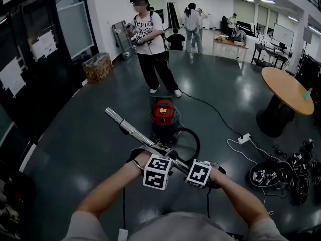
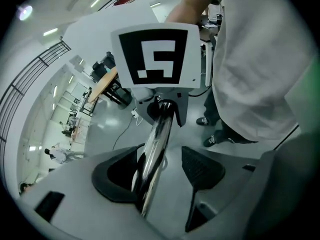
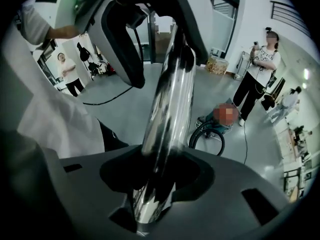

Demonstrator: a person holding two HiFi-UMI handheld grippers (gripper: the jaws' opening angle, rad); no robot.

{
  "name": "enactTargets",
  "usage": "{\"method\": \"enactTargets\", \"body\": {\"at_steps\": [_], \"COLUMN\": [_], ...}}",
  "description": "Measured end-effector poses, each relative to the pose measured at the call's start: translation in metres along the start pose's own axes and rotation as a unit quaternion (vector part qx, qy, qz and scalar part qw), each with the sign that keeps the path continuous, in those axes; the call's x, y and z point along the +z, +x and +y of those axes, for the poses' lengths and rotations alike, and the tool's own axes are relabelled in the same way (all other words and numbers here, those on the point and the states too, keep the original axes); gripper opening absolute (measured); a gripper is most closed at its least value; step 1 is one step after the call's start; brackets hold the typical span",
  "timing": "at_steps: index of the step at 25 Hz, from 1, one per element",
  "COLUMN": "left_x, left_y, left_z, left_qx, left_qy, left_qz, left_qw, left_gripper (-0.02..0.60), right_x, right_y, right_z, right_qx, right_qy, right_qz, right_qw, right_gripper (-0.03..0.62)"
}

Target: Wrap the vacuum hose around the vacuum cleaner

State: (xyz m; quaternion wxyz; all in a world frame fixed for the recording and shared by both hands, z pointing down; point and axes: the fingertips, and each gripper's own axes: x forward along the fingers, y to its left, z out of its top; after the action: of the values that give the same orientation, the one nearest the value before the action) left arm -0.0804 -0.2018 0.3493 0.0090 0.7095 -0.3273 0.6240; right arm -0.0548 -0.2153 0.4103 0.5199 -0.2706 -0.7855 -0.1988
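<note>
Glossy dark grey floor stretches through a big open office hall, with a round wooden table off to the right, a white power strip lying on the floor, and a person standing beyond the vacuum cleaner. That vacuum cleaner is a small red-topped drum on the floor just ahead of the 2 grippers. Its black hose curls in a loose loop beside the drum, not wound round it. A shiny metal tube slants from the upper left down into both grippers. The right gripper is clamped on the tube. The left gripper has its jaws apart around it: the tube lies against 1 pad, with a gap to the other. Where hose meets tube is hidden behind the marker cubes, and the dark pile of gear at far right is hard to make out.
</note>
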Motion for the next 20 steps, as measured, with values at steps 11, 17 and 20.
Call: {"method": "enactTargets", "body": {"at_steps": [11,17,20], "left_x": [-0.047,-0.071,-0.081], "left_y": [0.010,0.022,0.029], "left_z": [-0.040,-0.054,-0.064], "left_qx": [-0.039,-0.044,-0.054], "left_qy": [0.003,-0.004,-0.010], "left_qz": [0.000,-0.008,-0.014], "left_qw": [0.9992,0.9990,0.9984], "left_gripper": [0.272,0.270,0.270], "right_x": [0.036,0.047,0.053], "right_y": [0.025,0.027,0.028], "right_z": [0.036,0.032,0.035], "right_qx": [0.051,0.044,0.054], "right_qy": [-0.033,-0.034,-0.019], "right_qz": [0.045,0.054,0.044], "right_qw": [0.997,0.997,0.997], "right_gripper": [0.158,0.156,0.156]}}
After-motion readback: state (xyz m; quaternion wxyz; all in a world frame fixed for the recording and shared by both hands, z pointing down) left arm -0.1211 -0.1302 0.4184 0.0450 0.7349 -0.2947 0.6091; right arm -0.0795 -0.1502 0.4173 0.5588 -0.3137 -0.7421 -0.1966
